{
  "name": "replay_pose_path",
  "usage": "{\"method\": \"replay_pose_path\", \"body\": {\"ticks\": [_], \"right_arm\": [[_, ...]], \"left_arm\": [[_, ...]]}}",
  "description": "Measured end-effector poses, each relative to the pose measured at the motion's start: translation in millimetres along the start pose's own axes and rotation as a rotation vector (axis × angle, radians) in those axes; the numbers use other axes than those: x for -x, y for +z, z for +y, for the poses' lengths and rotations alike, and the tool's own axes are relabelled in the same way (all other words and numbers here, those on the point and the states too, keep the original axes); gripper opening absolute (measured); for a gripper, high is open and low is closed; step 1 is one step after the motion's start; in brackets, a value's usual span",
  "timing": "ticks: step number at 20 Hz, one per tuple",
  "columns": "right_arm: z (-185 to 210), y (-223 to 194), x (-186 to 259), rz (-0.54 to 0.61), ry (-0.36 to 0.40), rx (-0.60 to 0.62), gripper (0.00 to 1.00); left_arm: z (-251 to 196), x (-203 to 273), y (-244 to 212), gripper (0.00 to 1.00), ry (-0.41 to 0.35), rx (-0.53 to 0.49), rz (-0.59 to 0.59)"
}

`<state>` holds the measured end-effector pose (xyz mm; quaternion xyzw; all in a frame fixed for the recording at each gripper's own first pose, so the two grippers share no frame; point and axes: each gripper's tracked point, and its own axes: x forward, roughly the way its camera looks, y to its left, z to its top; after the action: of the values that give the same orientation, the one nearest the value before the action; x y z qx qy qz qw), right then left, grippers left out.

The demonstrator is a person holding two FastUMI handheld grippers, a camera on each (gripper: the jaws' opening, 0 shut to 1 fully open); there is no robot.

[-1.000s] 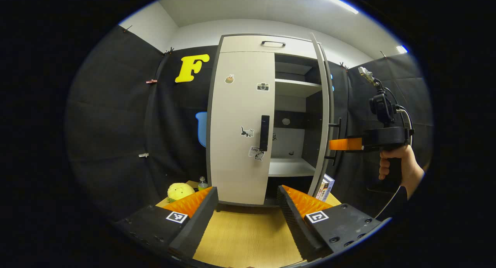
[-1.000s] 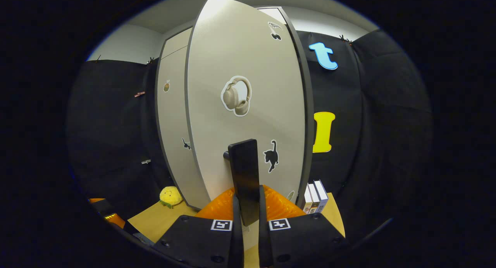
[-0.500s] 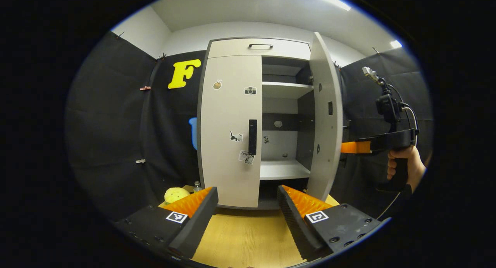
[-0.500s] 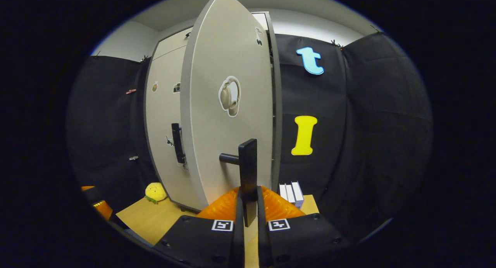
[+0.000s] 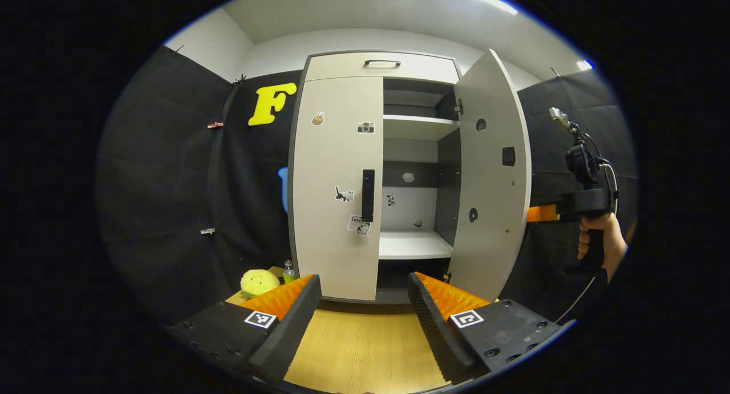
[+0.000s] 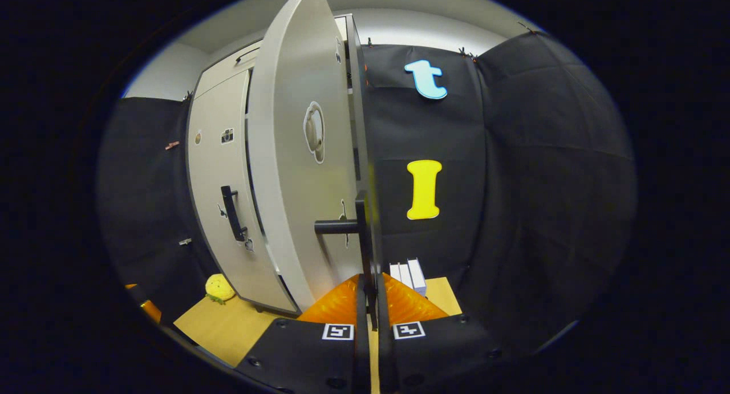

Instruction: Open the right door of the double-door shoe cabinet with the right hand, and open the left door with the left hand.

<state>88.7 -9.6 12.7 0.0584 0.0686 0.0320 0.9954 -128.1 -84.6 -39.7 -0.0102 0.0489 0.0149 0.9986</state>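
Right door swung wide, left door shut.
Left gripper [image 5: 365, 303], jaws apart, faces left door [image 5: 336, 183] and its handle [image 5: 368, 195]; right gripper [image 6: 368, 303] clamps right door handle [image 6: 365, 240]: release only once the door [image 6: 296, 171] settles.

Smooth matt laminate covers the shoe cabinet [image 5: 336, 154]; the tabletop [image 5: 365, 348] is pale wood-grain; booth wall [image 6: 542, 183] is matt cloth.
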Motion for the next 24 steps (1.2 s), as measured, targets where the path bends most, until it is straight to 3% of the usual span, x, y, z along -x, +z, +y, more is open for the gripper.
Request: {"method": "replay_pose_path", "body": {"ticks": [12,19,24], "right_arm": [[1,-10,65,-0.050,0.014,-0.007,0.11],[56,-16,87,-0.091,0.071,-0.040,0.10],[104,-52,77,-0.032,0.083,0.005,0.11]], "left_arm": [[-1,3,-9,0.95,-0.008,0.001,0.025],[16,-19,-16,0.95,-0.035,0.001,0.044],[49,-37,-17,0.95,-0.041,0.003,0.041]]}}
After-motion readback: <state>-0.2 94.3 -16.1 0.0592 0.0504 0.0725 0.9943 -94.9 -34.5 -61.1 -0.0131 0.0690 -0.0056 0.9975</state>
